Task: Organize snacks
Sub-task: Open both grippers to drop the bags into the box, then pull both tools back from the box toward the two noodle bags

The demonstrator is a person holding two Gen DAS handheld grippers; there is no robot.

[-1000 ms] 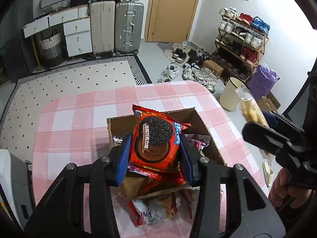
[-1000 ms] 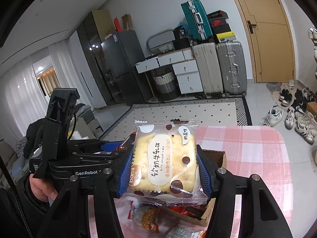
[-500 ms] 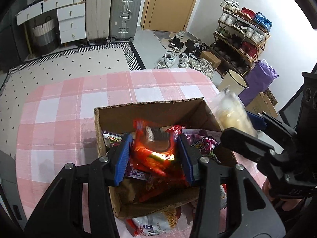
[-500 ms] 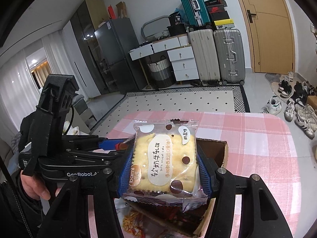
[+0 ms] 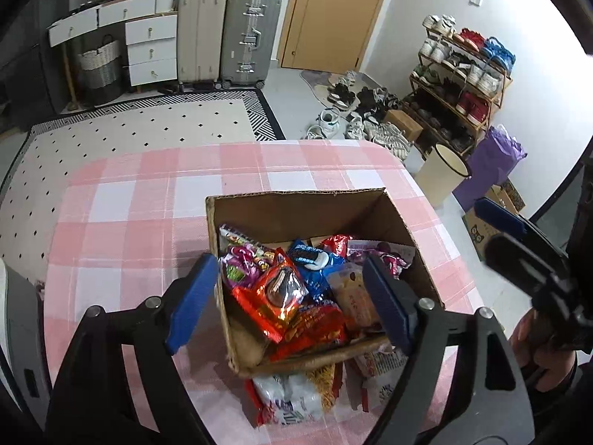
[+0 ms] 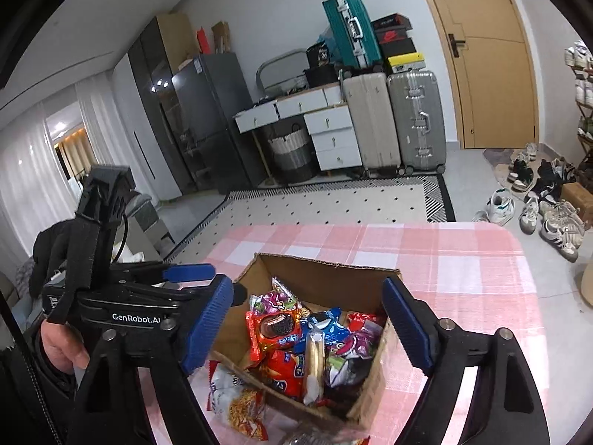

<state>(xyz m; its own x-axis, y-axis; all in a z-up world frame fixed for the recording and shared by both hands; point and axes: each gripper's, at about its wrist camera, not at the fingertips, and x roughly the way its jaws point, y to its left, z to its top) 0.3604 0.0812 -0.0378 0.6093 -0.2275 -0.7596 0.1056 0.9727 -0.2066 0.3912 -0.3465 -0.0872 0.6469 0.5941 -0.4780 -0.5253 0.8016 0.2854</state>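
"GenRobot.AI" marks left gripper; both it and right gripper released above snack box.

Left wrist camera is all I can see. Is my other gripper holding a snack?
Observer: No. The right gripper is wide open, with nothing in it.
Operator: Is the pale packet lying flat?
Observer: No. From the right wrist view, the pale packet stands on its edge among the other snacks in the cardboard box.
Operator: Does my gripper have writing on it?
Observer: Yes. The side of the left gripper reads GenRobot.AI.
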